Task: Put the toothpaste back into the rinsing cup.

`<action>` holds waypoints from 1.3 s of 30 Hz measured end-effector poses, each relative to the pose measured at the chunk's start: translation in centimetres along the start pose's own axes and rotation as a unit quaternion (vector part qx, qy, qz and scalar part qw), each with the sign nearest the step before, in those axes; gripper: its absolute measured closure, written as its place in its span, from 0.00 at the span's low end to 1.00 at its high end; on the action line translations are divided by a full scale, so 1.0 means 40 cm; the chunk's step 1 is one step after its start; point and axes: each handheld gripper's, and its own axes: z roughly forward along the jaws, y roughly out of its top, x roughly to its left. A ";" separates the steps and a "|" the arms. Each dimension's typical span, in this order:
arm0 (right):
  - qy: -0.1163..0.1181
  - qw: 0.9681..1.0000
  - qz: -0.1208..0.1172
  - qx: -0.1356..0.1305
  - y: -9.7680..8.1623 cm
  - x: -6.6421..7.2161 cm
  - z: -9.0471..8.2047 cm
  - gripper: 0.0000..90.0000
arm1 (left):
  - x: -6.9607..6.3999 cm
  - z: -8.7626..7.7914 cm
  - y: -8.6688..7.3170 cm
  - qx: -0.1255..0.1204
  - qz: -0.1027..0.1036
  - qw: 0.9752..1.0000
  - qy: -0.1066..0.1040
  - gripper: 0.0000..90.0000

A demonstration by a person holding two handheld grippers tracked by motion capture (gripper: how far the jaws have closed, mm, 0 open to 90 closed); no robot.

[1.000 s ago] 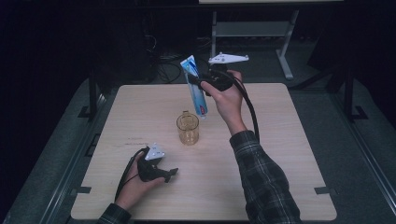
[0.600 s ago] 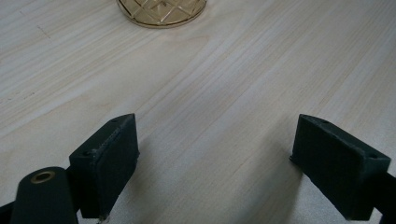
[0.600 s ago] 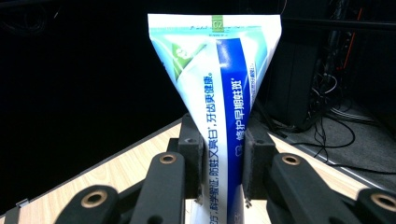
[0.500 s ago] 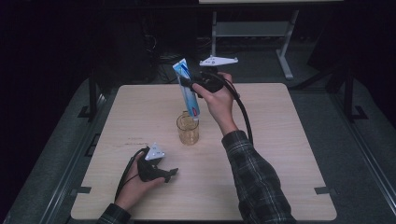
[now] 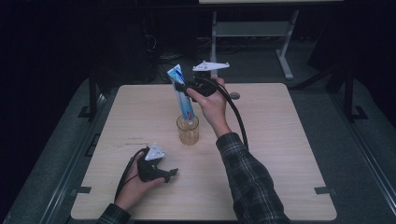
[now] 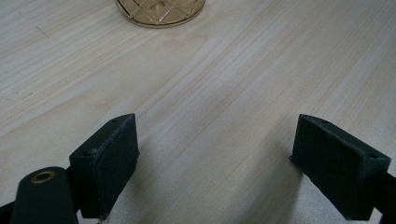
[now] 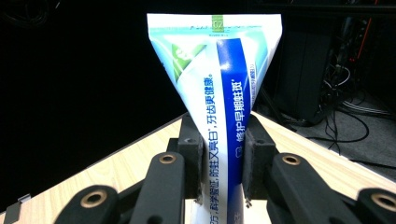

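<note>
Above the middle of the worktop (image 5: 280, 140) the right gripper (image 5: 189, 88) has its jaws clamped on a toothpaste tube (image 5: 181, 93) — crimped end up, lower end dipping into the amber glass (image 5: 187, 130). To finish well, I judge the tube should stay near-upright and sink slowly, clear of the rim, so the glass — holding nothing else visible — doesn't tip. Nearer the front edge, the left gripper (image 5: 170, 173) rests with jaws open and empty.

So it's a square-ish light wooden table top (image 5: 280, 154) with pale grain and rounded corners. An amber textured glass cup (image 5: 187, 130) stands on it around the middle. There's also a small dark round spot (image 5: 234, 95) near the far edge, can't tell what.
</note>
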 end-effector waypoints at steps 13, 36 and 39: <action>0.002 1.000 0.009 0.014 -0.049 -0.013 0.017 0.81 | 0.000 0.000 0.000 0.000 -0.001 1.000 0.000 0.15; 0.000 0.999 0.015 0.047 -0.126 -0.024 0.034 0.80 | 0.000 0.000 0.000 -0.001 -0.001 1.000 0.000 0.15; 0.002 0.998 0.016 0.056 -0.139 -0.023 0.037 0.80 | -0.001 0.000 0.000 -0.001 -0.001 1.000 0.000 0.15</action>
